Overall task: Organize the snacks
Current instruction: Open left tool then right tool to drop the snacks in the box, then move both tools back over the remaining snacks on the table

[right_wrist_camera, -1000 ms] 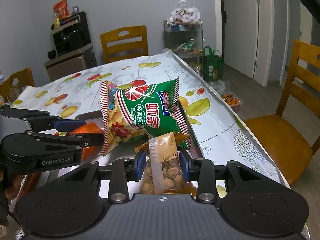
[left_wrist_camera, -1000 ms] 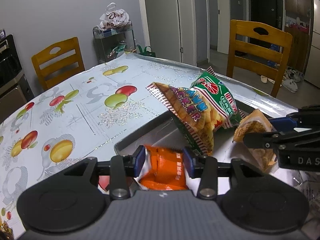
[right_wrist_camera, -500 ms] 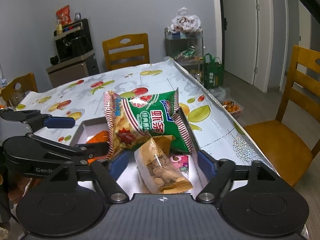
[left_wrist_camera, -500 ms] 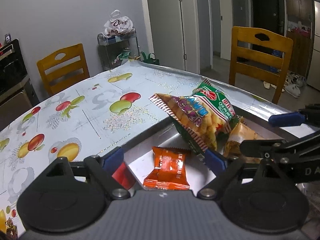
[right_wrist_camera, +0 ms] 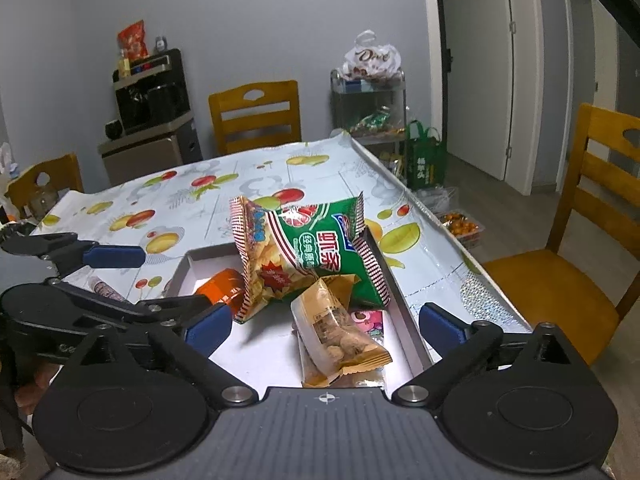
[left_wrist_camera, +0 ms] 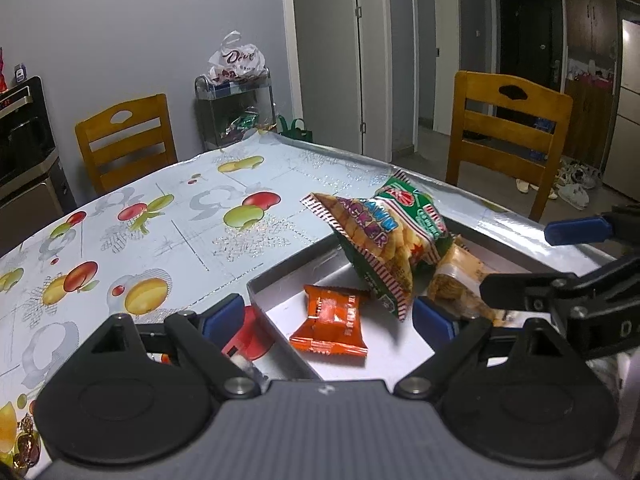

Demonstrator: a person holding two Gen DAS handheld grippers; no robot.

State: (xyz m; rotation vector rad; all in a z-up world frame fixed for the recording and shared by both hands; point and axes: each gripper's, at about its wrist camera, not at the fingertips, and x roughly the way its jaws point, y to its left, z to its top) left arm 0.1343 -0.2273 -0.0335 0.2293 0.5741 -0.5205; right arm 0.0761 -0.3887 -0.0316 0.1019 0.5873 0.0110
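A grey tray [left_wrist_camera: 280, 276] on the fruit-print tablecloth holds a green and red prawn cracker bag [left_wrist_camera: 380, 236], an orange packet [left_wrist_camera: 332, 320] and a tan see-through packet [left_wrist_camera: 460, 280]. My left gripper [left_wrist_camera: 328, 316] hovers over the orange packet, which lies flat on the tray floor; its jaws are opening and the pads are clear of it. In the right wrist view the tan packet [right_wrist_camera: 340, 332] lies on a pink packet [right_wrist_camera: 368, 320], against the cracker bag [right_wrist_camera: 308, 248]. My right gripper [right_wrist_camera: 325, 328] is above it, its jaws opening wide and touching nothing.
A red item [left_wrist_camera: 244, 336] and a small tube [right_wrist_camera: 104, 288] lie on the cloth just left of the tray. Wooden chairs [left_wrist_camera: 508, 136] [right_wrist_camera: 560, 272] stand around the table. A wire cart [right_wrist_camera: 368, 108] with a white bag stands by the far wall. The table edge runs close to the tray's right wall [right_wrist_camera: 400, 296].
Both grippers have gone from shut to wide open and drawn back a little. The orange packet and the tan packet were let go and now lie in the tray.
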